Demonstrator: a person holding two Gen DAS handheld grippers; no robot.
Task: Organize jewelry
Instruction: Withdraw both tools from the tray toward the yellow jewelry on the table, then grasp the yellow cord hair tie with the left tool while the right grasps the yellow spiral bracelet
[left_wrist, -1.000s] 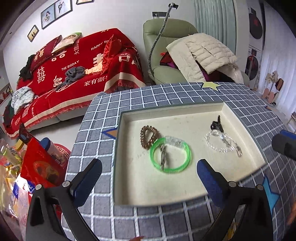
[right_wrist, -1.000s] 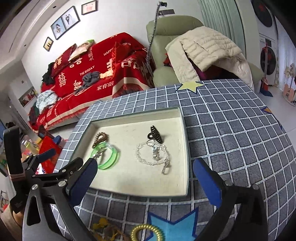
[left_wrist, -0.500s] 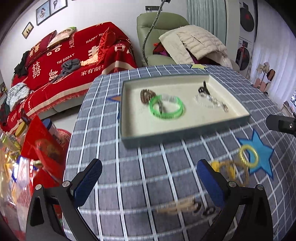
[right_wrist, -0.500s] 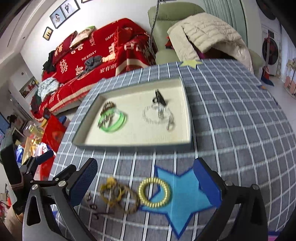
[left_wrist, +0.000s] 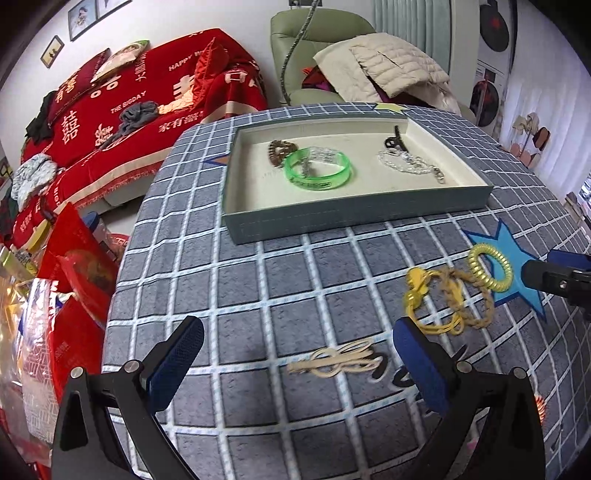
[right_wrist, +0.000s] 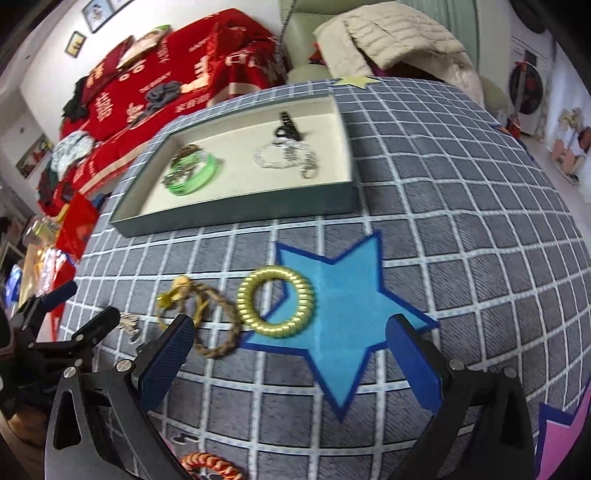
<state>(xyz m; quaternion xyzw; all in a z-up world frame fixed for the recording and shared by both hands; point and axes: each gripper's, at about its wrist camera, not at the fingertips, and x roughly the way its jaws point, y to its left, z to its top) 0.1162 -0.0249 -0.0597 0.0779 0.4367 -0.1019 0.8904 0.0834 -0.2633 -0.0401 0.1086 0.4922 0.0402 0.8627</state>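
Observation:
A shallow grey-green tray (left_wrist: 354, 216) (right_wrist: 236, 218) with a cream floor holds a green bangle (left_wrist: 317, 173) (right_wrist: 192, 175), a brown coil tie (left_wrist: 280, 149), a clear chain bracelet (left_wrist: 410, 164) (right_wrist: 284, 157) and a black claw clip (left_wrist: 395, 142) (right_wrist: 286, 127). Loose on the cloth lie a gold spiral ring (left_wrist: 489, 266) (right_wrist: 275, 302), a yellow and brown braided cord (left_wrist: 448, 301) (right_wrist: 201, 317) and a pale cord bundle (left_wrist: 341, 358). My left gripper (left_wrist: 295, 363) is open low over the pale bundle. My right gripper (right_wrist: 291, 354) is open just short of the gold ring.
The table wears a grey checked cloth with blue stars (right_wrist: 343, 314). An orange braided band (right_wrist: 207, 465) lies at the near edge. Behind stand a red-covered sofa (left_wrist: 122, 110) and a green armchair (left_wrist: 314, 48) with a beige jacket. Red bags (left_wrist: 74, 258) sit left of the table.
Both grippers have pulled back from over the tray toward the near side of the table and dropped lower. The loose cords and gold ring have come into view. Both stay open.

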